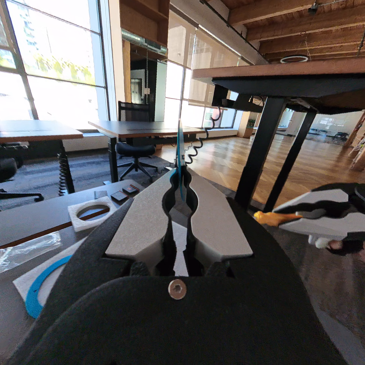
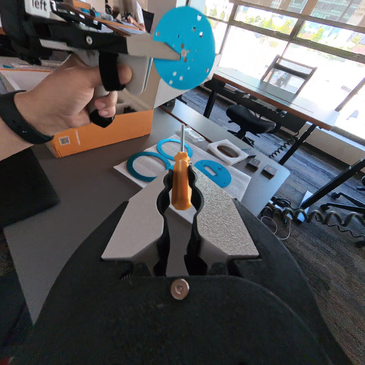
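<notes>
Left wrist view: the left gripper (image 1: 180,173) is closed on a thin blue disc (image 1: 180,146), seen edge-on and standing upright between the tips, lifted clear of the desk (image 1: 39,215). Down to the left lie a foam block (image 1: 79,221) with a round cut-out and part of a blue ring (image 1: 39,286). The right gripper (image 1: 276,216) comes in from the right, clamped on an orange screwdriver (image 1: 272,217).

Right wrist view: the right gripper's jaws squeeze the screwdriver's handle, shaft pointing up and away. The disc, full of small holes, is held high by its edge in the left gripper, gripped by a hand (image 2: 65,98). Two rings, a slotted plate (image 2: 215,171) and an orange box (image 2: 110,130) lie below.

The disc is pinched only near its rim — a push from the screwdriver could pivot it or slip it out.
</notes>
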The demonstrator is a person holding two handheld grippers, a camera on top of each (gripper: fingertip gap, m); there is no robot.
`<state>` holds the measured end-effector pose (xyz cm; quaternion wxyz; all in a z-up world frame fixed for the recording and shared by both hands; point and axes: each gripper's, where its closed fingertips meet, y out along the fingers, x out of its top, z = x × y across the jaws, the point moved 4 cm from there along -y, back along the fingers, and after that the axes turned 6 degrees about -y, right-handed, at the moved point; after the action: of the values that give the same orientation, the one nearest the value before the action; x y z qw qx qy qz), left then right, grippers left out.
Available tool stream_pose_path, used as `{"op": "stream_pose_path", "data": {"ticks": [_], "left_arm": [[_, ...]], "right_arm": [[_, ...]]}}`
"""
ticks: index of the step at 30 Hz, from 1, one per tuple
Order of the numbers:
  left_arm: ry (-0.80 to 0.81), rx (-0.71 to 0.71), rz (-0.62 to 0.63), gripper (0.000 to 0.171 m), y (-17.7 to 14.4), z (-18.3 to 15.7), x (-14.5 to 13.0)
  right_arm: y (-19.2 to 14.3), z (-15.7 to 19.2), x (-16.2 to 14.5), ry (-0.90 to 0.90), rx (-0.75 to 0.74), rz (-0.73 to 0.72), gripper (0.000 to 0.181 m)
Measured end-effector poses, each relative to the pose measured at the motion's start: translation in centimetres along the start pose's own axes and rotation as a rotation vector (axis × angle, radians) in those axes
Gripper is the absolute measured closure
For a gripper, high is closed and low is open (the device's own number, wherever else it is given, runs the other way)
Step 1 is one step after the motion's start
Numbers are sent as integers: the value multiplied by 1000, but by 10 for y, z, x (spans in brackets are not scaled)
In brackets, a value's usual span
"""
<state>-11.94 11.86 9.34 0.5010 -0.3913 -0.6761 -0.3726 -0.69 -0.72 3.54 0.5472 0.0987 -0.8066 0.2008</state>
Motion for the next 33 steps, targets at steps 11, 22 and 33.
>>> {"op": "stream_pose_path", "data": {"ticks": [11,22,33], "left_arm": [[-81,-340,162,170,98,-189,191],[-188,-550,89,170,290,-491,231],[-150,-437,124,170,401,-587,212]], "right_arm": [[-245,-166,225,90,-475,61,167],[-630,-317,193,-16,-743,95,167],[-702,-455,135,27,-402,17,167]]}}
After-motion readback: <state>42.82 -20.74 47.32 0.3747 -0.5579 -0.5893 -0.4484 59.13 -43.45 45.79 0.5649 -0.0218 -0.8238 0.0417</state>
